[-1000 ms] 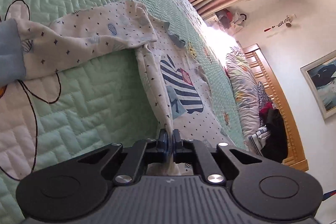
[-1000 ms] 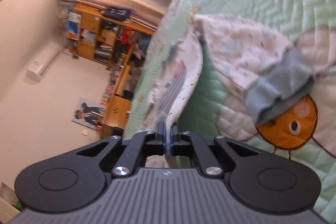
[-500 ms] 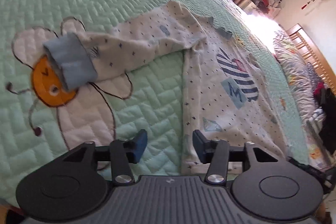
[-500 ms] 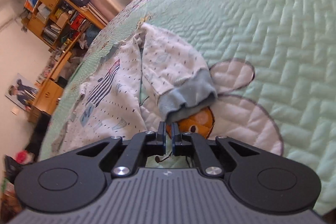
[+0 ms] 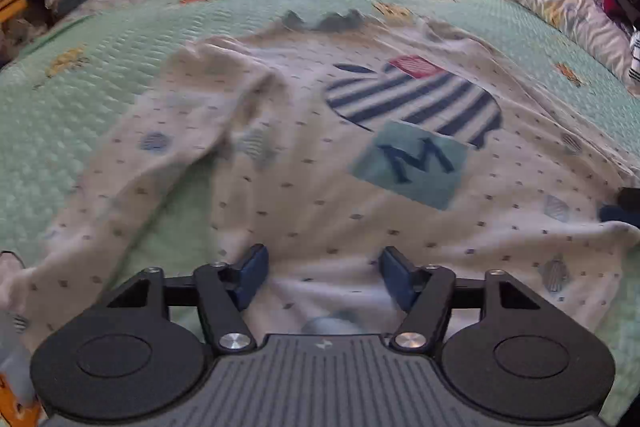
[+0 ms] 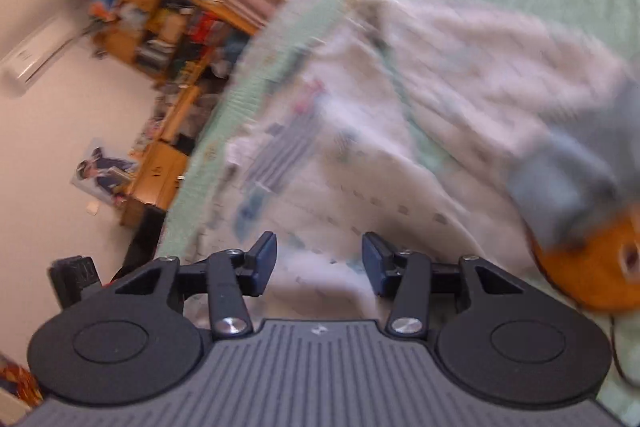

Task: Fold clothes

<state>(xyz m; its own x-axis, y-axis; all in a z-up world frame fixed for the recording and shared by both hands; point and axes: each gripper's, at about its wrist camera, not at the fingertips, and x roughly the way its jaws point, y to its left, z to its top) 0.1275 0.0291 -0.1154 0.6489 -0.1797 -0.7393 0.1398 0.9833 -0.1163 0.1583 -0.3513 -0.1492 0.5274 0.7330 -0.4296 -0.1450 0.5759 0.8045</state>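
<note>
The bed, covered in a mint-green quilted spread with small orange cartoon patches, fills most of both my views. On it lies the white long-sleeved child's top, speckled with small dark marks, front up; in my left view it takes the middle of the frame, neckline toward the top and hem toward the bottom edge. Its chest carries a navy-striped patch right of centre, with a pale blue square bearing a dark letter M just below it. One sleeve runs from the shoulder down to the lower left of that frame, lying on the spread beside the body of the top.

In my right view, badly blurred, the same top spreads across the centre, and its grey-blue cuff sits at the right edge, touching a round orange cartoon face on the spread. A wooden bookshelf crammed with things stands at the upper left.

My left jaws stand apart over the hem, pads gripping nothing. My right jaws have just been opening and also stand apart above the cloth, with nothing pinched between them.
</note>
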